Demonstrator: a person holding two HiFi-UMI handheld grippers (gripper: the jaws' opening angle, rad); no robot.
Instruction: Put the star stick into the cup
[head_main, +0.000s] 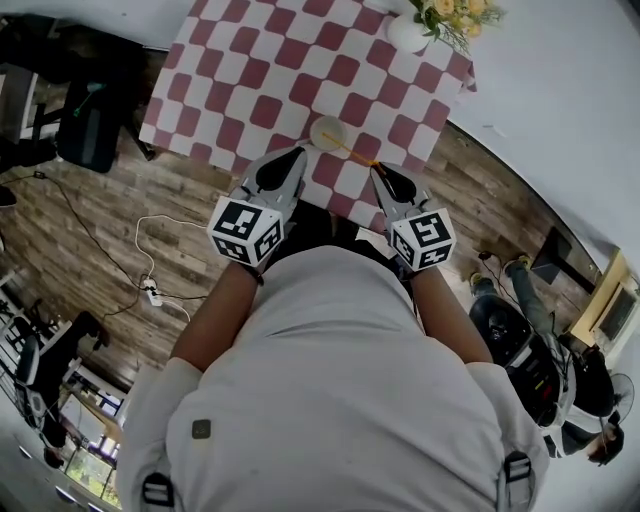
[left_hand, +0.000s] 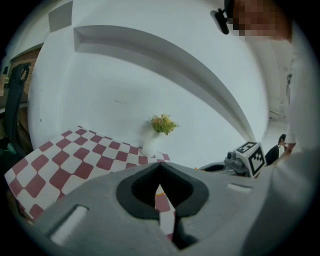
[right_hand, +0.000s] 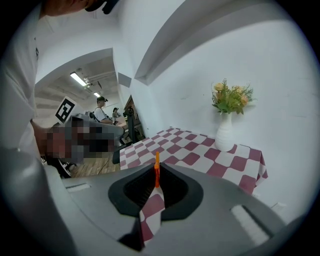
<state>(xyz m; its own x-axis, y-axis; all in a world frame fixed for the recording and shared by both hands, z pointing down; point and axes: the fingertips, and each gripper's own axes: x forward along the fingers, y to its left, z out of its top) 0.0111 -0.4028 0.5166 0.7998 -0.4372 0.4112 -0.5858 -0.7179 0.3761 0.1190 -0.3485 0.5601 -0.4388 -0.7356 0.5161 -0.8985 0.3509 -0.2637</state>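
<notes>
A counter (head_main: 176, 122) is covered by a red-and-white checked cloth (head_main: 290, 62), a white vase (head_main: 407, 36) of yellow flowers (head_main: 458, 14) is set at its far edge by the white wall, and a black chair (head_main: 88, 135) and a white cable (head_main: 150, 232) are seen on the wooden floor (head_main: 95, 235).

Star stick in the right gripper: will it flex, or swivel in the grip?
Probably stiff: the star stick runs straight from the right gripper towards the cup, without sag. Likely light, being so thin. It may swivel, since only a narrow part is pinched between the closed jaws.
</notes>
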